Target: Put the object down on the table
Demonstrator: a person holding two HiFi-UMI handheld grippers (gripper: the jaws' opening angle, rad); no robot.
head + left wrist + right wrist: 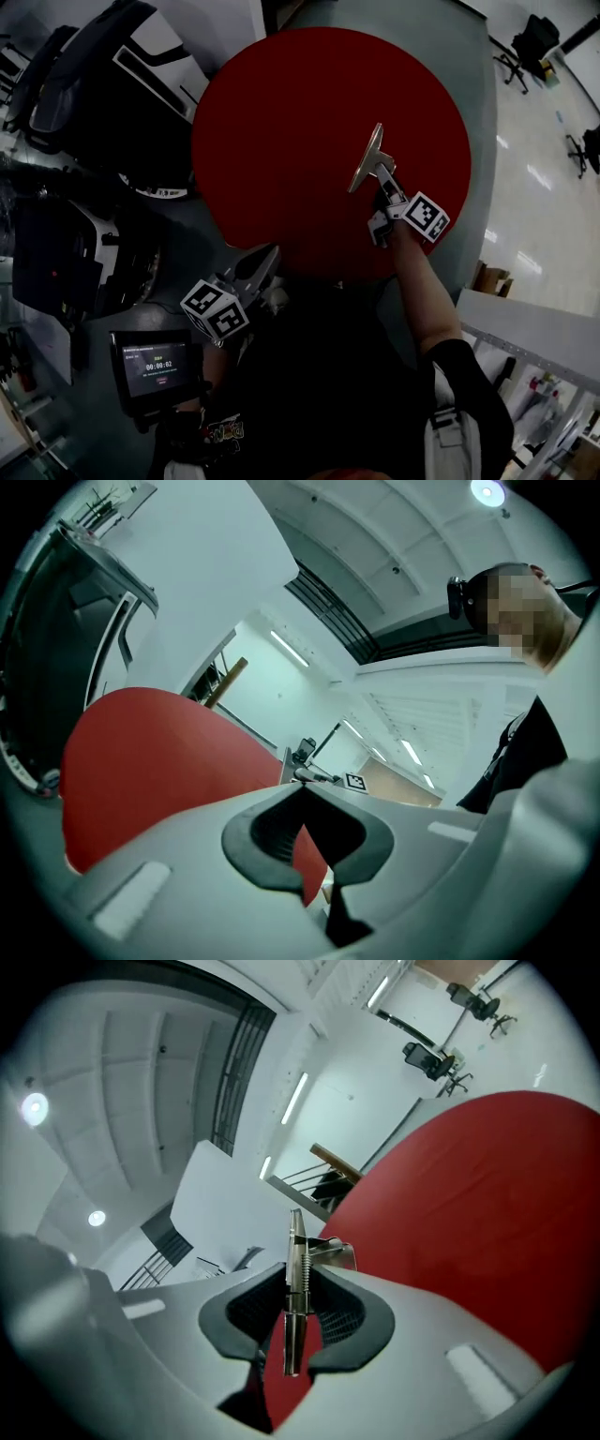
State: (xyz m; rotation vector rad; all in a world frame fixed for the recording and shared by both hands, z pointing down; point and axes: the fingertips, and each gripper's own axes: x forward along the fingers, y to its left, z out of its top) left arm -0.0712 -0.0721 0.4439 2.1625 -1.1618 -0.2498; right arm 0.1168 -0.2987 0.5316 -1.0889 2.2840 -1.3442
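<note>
A flat metal spring clip (367, 159) hangs over the right half of the round red table (300, 103), standing on edge. My right gripper (381, 180) is shut on its lower end. In the right gripper view the clip (296, 1269) stands upright between the dark pads, its spring showing, with the red table (469, 1204) behind it. My left gripper (263, 263) is held low at the table's near edge, off the red top. Its jaws meet at the tips with nothing between them (300, 787).
Dark exercise machines (103, 103) crowd the floor to the left of the table. A small screen (155, 366) sits at the lower left beside the person. Office chairs (534, 42) stand on the shiny floor at far right. A white ledge (525, 328) lies at the right.
</note>
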